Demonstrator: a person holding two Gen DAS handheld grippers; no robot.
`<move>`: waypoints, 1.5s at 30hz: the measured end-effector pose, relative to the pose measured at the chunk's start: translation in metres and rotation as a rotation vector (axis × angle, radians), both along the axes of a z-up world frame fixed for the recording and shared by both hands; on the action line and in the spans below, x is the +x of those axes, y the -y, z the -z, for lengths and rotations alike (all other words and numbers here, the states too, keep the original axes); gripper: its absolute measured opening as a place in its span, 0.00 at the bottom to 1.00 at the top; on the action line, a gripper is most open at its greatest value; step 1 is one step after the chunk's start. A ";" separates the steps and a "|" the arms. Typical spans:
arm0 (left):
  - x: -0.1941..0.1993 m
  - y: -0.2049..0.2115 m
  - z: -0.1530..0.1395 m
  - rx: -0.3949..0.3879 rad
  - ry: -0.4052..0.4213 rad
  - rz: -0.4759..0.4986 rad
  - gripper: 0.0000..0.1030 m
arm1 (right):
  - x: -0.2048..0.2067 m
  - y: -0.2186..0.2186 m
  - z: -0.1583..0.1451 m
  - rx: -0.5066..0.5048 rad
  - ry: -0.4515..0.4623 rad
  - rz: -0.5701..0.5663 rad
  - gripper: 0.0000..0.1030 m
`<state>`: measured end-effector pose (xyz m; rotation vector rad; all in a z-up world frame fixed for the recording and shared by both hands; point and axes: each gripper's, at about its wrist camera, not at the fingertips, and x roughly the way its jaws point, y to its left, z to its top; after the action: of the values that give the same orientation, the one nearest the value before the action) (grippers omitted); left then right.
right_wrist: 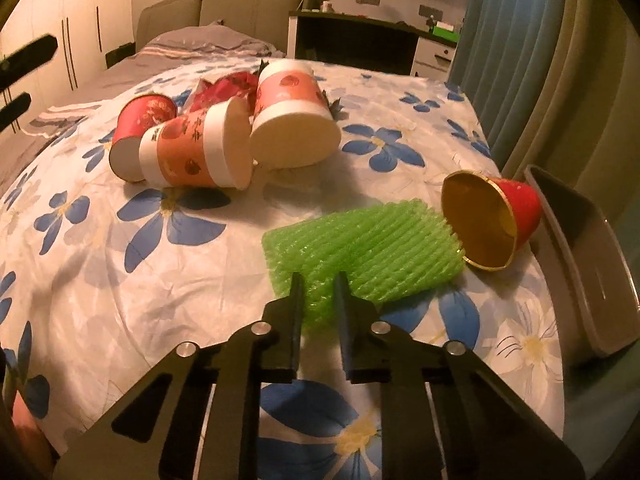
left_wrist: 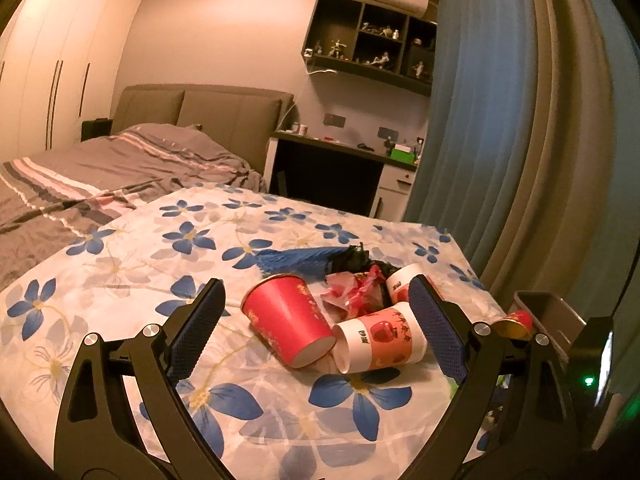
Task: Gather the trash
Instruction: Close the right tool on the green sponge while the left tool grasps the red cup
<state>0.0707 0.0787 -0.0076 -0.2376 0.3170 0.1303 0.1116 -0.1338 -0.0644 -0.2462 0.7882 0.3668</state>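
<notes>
White cloth (right_wrist: 100,300) w/ blue flower print. Red cup (left_wrist: 286,320), gold trim; white cups (left_wrist: 380,338) w/ pink apple band. Green ribbed foam net (right_wrist: 372,248).

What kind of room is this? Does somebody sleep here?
Most likely a bedroom, so yes, somebody probably sleeps here. There is a bed with a padded headboard, tall wardrobe doors beside it, and a desk under a shelf of little figures.

Four paper cups lie on the flowered cloth: two red (right_wrist: 140,132) (right_wrist: 504,220) and two apple-printed (right_wrist: 192,152) (right_wrist: 292,116). There is one green foam net (right_wrist: 360,248), one crumpled red wrapper (left_wrist: 352,292), one grey bin (right_wrist: 580,260).
</notes>
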 end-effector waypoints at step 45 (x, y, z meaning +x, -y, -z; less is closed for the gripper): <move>0.082 -0.034 0.039 -0.156 -0.264 0.037 0.54 | -0.011 0.038 -0.074 0.222 0.258 0.035 0.14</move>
<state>0.1529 0.1125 -0.0462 -0.3704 0.5948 0.1006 0.1009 -0.1714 0.0096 -0.0689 0.4923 0.3777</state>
